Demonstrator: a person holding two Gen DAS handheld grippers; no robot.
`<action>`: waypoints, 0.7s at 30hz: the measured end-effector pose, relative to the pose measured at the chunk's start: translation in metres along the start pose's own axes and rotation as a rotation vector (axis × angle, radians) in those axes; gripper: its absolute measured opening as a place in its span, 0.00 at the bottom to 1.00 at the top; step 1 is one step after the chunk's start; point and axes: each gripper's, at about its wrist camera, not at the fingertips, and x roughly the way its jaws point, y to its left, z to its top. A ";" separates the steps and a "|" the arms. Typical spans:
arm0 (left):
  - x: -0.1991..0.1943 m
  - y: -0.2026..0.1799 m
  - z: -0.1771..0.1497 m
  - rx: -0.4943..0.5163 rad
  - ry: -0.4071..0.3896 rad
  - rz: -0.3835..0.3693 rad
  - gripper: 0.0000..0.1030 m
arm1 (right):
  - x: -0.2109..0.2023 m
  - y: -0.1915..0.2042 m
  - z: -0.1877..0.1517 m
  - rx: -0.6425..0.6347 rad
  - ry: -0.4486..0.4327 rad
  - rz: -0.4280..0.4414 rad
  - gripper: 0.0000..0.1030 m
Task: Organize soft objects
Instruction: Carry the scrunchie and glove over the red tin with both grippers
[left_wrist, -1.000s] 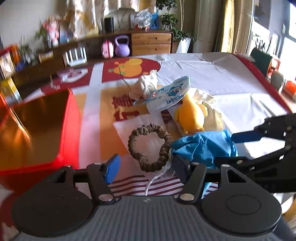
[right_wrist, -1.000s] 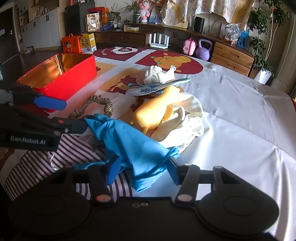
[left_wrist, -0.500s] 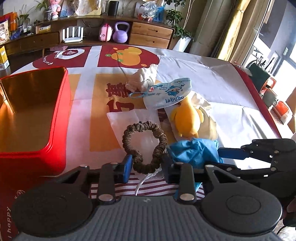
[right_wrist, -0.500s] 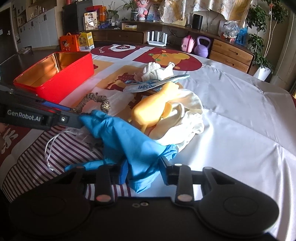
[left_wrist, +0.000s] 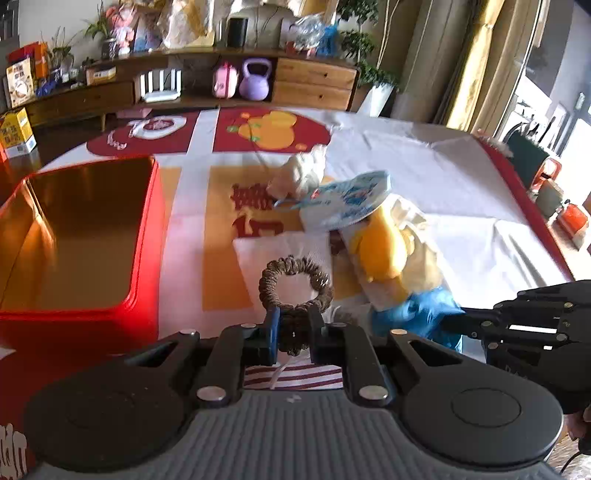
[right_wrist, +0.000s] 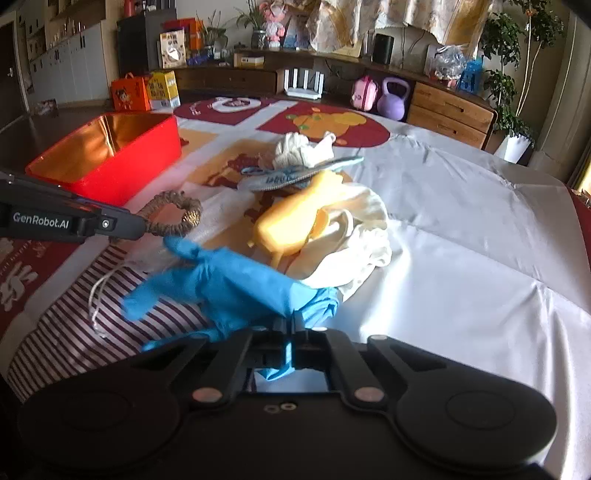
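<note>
My left gripper (left_wrist: 293, 334) is shut on a brown scrunchie (left_wrist: 295, 282), which stands up from its jaws; the scrunchie also shows in the right wrist view (right_wrist: 173, 218). My right gripper (right_wrist: 291, 332) is shut on a blue glove (right_wrist: 229, 280), lifted off the striped cloth (right_wrist: 74, 332). The glove shows in the left wrist view (left_wrist: 413, 314). An open red box (left_wrist: 85, 236) with a gold inside stands to the left, also in the right wrist view (right_wrist: 107, 155).
A pile lies in the middle: a yellow soft toy (right_wrist: 291, 218), cream cloth (right_wrist: 354, 243), a printed face mask (right_wrist: 291, 173), white gloves (right_wrist: 303, 149) and a thin white sheet (left_wrist: 273, 251). Shelves with boxes stand beyond the table's far edge.
Both grippers have closed: the left on the scrunchie, the right on the blue glove. Both items are now raised slightly off the table.
</note>
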 end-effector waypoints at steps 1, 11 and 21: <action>-0.003 -0.001 0.001 0.003 -0.007 -0.002 0.14 | -0.003 0.000 0.001 0.001 -0.007 0.001 0.00; -0.031 -0.001 0.006 -0.023 -0.026 -0.014 0.14 | -0.039 0.002 0.010 0.038 -0.045 0.060 0.00; -0.059 0.015 0.013 -0.075 -0.044 0.001 0.14 | -0.069 0.006 0.037 0.085 -0.079 0.116 0.00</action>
